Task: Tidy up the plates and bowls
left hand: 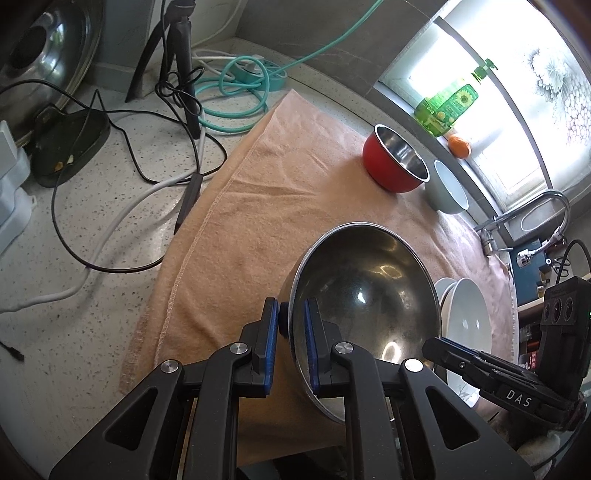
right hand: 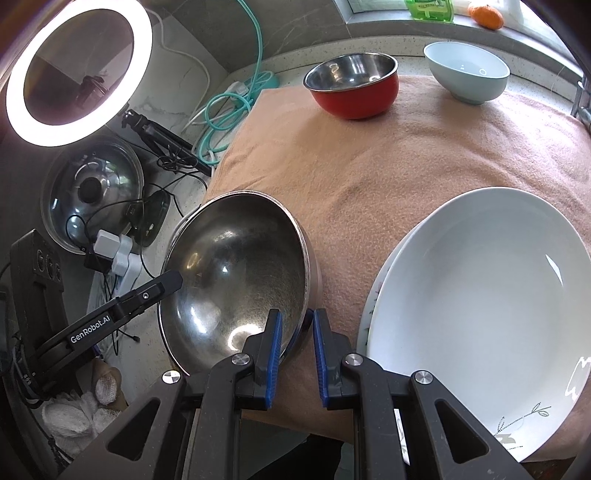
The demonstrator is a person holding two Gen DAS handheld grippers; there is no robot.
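Both claws (left hand: 290,317) on steel bowl (left hand: 365,295)

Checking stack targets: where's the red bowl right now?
The red bowl sits upright at the towel's far edge, just left of the pale blue bowl in the right wrist view, below the windowsill, apart from both grippers.

Speckled stone countertop (left hand: 92,258) under a peach towel (left hand: 258,192); bright window (left hand: 517,92) at two o'clock; lit ring light (right hand: 79,70) at ten o'clock; grey tiled wall (left hand: 314,29).
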